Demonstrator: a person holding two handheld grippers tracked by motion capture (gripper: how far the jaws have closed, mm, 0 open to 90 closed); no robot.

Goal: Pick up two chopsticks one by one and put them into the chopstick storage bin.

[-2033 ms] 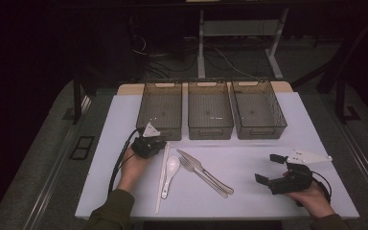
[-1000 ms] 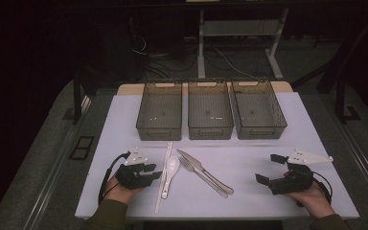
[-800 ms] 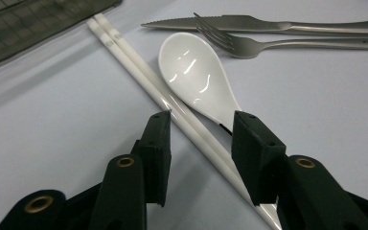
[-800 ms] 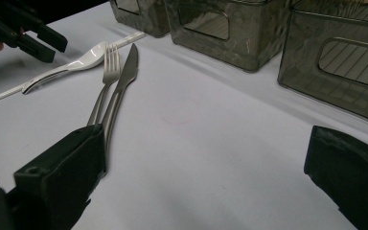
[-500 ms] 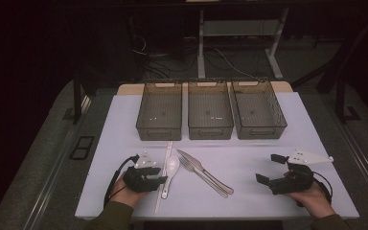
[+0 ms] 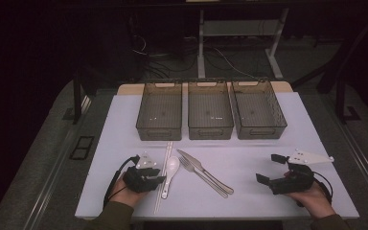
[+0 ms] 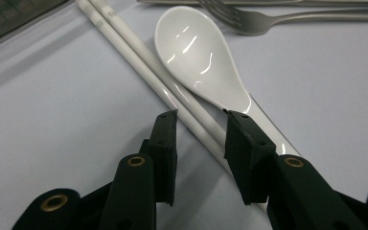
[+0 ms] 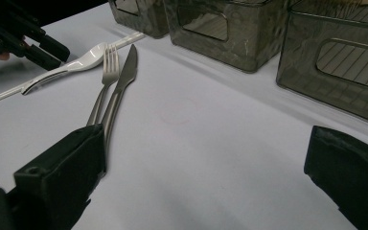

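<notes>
A pair of white chopsticks [image 6: 163,175] [image 7: 139,60] lies on the white table, with a white ceramic spoon [image 6: 170,168] [image 7: 199,52] right beside it. My left gripper [image 6: 159,179] [image 7: 201,117] is low over them. Its jaws have just been closing and stand either side of the chopsticks, with a gap still showing on the left and the spoon's handle running under the right jaw. A steel fork [image 6: 205,177] [image 8: 101,88] and knife [image 6: 202,168] [image 8: 123,79] lie further right. My right gripper [image 6: 270,168] [image 8: 208,139] rests wide open at the front right, with nothing between its jaws.
Three dark see-through bins stand in a row at the back: left [image 6: 159,128], middle [image 6: 210,129], right [image 6: 259,130]. The table's front edge [image 6: 211,216] is close under both hands. Bare tabletop lies between the cutlery and my right gripper.
My left gripper has come from beside the left bin toward the front edge, then shifted right onto the chopsticks. The right hand has stayed put.
</notes>
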